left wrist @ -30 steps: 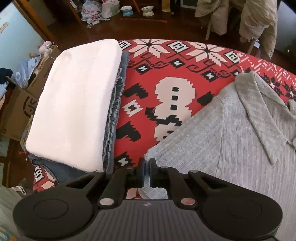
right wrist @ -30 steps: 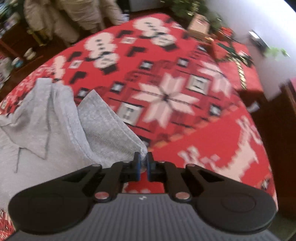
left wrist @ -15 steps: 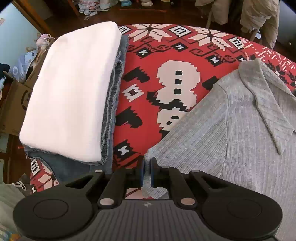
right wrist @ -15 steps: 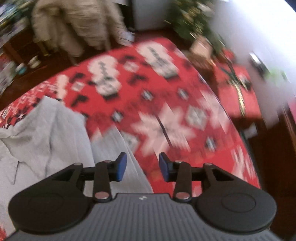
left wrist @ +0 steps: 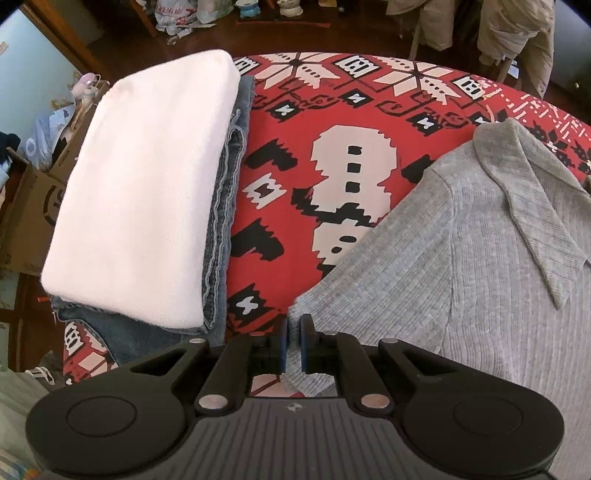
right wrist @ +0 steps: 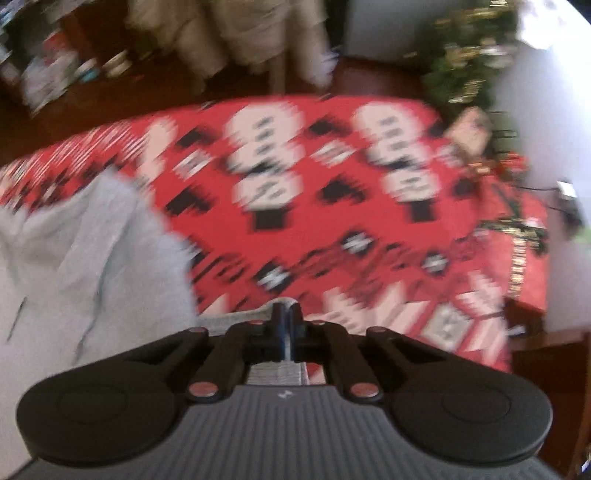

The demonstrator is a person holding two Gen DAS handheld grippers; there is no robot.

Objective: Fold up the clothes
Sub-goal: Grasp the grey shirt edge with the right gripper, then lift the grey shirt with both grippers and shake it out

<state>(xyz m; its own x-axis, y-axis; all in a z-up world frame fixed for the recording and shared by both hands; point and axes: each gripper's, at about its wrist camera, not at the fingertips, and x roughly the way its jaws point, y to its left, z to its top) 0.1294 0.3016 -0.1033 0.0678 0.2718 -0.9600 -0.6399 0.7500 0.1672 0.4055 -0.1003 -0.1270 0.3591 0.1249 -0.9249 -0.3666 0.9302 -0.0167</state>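
Observation:
A grey ribbed shirt (left wrist: 461,258) with a collar (left wrist: 535,206) lies spread on a red snowman-patterned cover (left wrist: 332,110). My left gripper (left wrist: 292,339) points down at the shirt's near left corner and is shut on that edge. The right wrist view is blurred. It shows the same grey shirt (right wrist: 92,258) at the left. My right gripper (right wrist: 286,325) has its jaws closing to shut, with a fold of the shirt's grey edge pinched between them.
A folded white garment (left wrist: 147,192) rests on folded blue jeans (left wrist: 225,221) at the cover's left side. A cardboard box (left wrist: 33,206) and clutter stand on the floor beyond. Beige coats (left wrist: 517,26) hang at the back. A decorated tree (right wrist: 469,55) stands at the far right.
My right gripper opened, slid across the cover while rolling, then shut again on the grey shirt's edge. My left gripper has kept its grip and barely moved.

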